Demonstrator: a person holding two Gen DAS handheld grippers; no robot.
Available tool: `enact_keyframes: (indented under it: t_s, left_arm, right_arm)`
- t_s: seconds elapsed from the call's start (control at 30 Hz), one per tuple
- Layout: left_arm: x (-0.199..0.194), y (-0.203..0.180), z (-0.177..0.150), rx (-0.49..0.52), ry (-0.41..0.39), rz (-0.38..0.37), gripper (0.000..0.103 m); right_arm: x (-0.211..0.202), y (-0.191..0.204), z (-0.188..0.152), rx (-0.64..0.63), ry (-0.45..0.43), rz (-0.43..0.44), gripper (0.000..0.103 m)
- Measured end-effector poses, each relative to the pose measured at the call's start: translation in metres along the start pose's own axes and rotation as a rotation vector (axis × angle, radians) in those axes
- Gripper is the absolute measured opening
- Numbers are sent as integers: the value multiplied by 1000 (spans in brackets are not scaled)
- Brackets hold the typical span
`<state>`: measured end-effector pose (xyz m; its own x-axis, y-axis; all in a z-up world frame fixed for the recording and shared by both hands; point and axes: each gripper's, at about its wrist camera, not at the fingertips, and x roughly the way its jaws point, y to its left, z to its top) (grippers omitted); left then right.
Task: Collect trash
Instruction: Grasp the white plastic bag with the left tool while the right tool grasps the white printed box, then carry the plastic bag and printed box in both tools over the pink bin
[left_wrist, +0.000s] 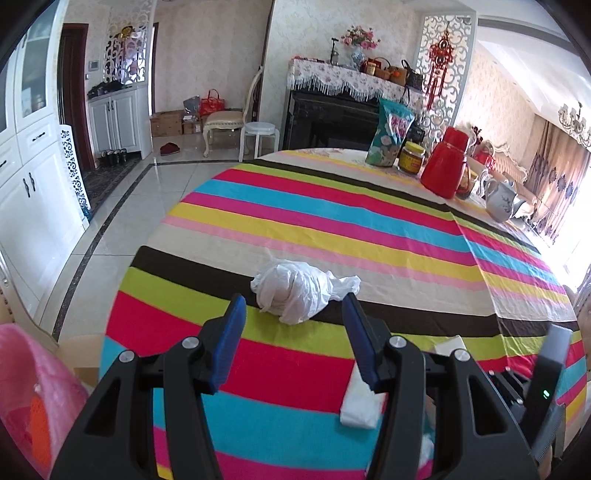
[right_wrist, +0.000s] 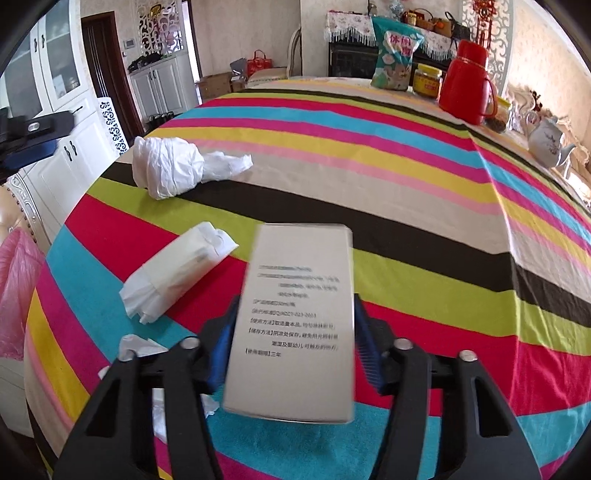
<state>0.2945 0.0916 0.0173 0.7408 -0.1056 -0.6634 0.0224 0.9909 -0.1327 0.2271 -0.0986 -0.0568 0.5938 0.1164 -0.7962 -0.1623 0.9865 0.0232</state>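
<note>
A crumpled white plastic bag (left_wrist: 299, 291) lies on the striped tablecloth (left_wrist: 332, 221), just ahead of my open, empty left gripper (left_wrist: 295, 314). It also shows in the right wrist view (right_wrist: 173, 166) at far left. My right gripper (right_wrist: 291, 317) is shut on a white printed carton box (right_wrist: 295, 321), held above the cloth. A white tissue pack (right_wrist: 177, 269) lies left of the box and shows in the left wrist view (left_wrist: 362, 402) under my right finger. Crumpled tissue (right_wrist: 140, 347) lies near the table's front edge.
At the table's far side stand a teal snack bag (left_wrist: 391, 133), a yellow-lidded jar (left_wrist: 412, 157), a red thermos (left_wrist: 447, 162) and a white teapot (left_wrist: 500, 199). A pink bag (left_wrist: 26, 387) hangs at the lower left. The right gripper (left_wrist: 546, 384) shows at the right.
</note>
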Motion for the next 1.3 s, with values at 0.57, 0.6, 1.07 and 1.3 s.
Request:
enact_keyframes:
  t_s: [0.57, 0.6, 1.07, 1.3]
  left_arm:
    - [131, 1, 21, 49, 143, -11, 60]
    - [136, -1, 19, 58, 155, -9, 60]
    - [120, -13, -2, 144, 189, 18, 36]
    - [62, -6, -8, 98, 110, 10, 35]
  right_arm:
    - [-31, -22, 15, 56, -115, -10, 50]
    - [-32, -24, 15, 61, -119, -13, 50]
    - [-42, -39, 19, 105, -153, -31, 50]
    - [-53, -36, 22, 94, -177, -17, 50]
